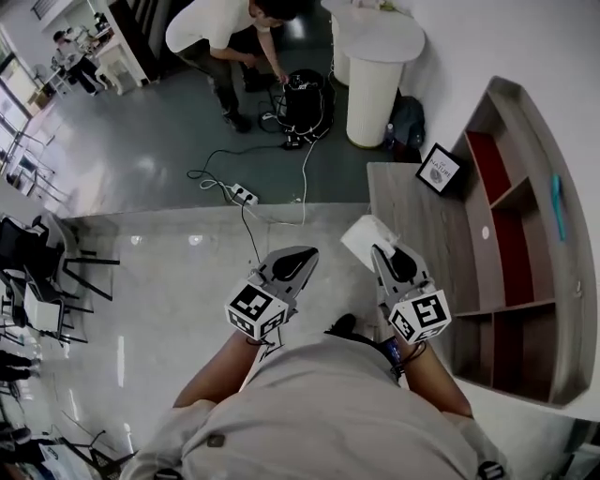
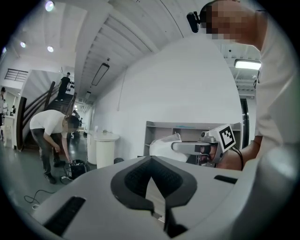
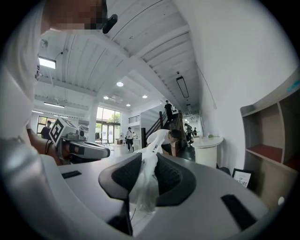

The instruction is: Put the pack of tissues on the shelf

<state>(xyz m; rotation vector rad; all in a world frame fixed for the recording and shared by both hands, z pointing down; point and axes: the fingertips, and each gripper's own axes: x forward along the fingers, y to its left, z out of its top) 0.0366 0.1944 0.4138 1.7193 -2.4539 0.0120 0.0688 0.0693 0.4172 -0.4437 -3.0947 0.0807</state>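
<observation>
Carrying pack of tissues (image 1: 364, 236) clamped in right tongs (image 1: 379, 251); left tongs (image 1: 302, 253) together, empty; hold firm, aim shelf (image 1: 527, 117) bay.

Floor ahead: I see open pale floor (image 1: 169, 272) up to the cables.
Cables: a power strip (image 1: 244, 194) and leads cross the grey floor beyond.
Right: the shelf (image 1: 511, 307) stands close, its lower bays open.
Worktop: the worktop (image 1: 398, 192) is free except for a framed sign (image 1: 439, 170) at its far corner.
Left: chairs (image 1: 37, 272) crowd the edge.
Far: a bending person (image 1: 220, 28) and a white round stand (image 1: 373, 89) block the way.
</observation>
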